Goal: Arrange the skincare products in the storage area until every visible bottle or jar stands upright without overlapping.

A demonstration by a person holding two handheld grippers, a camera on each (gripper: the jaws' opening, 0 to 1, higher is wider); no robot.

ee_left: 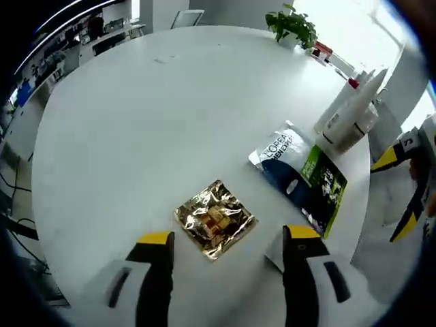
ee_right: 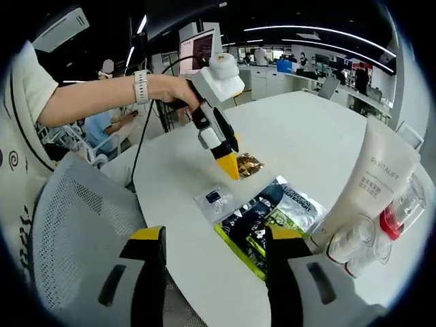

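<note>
Left tongs (ee_left: 228, 245) apart, above gold sachet (ee_left: 215, 219) | right tongs (ee_right: 211, 255) apart, near tubes (ee_right: 371, 197)

- The left gripper view looks steeply down from above the round white desk (ee_left: 136, 136), facing across it toward a green potted plant (ee_left: 293, 26) at the far edge; the crinkled gold foil sachet (ee_left: 214, 219) lies close, just ahead of its own claw (ee_left: 230, 240).
- The right gripper view sits lower, near the desk's edge, looking across it into the office behind; the tall white tube (ee_right: 375, 180) stands near on its right.
- Both views share the foil sachet, the dark green-and-silver packet (ee_left: 303, 176) and the tube cluster.
- The right gripper view also takes in the left claw (ee_right: 230, 165) from the front.
</note>
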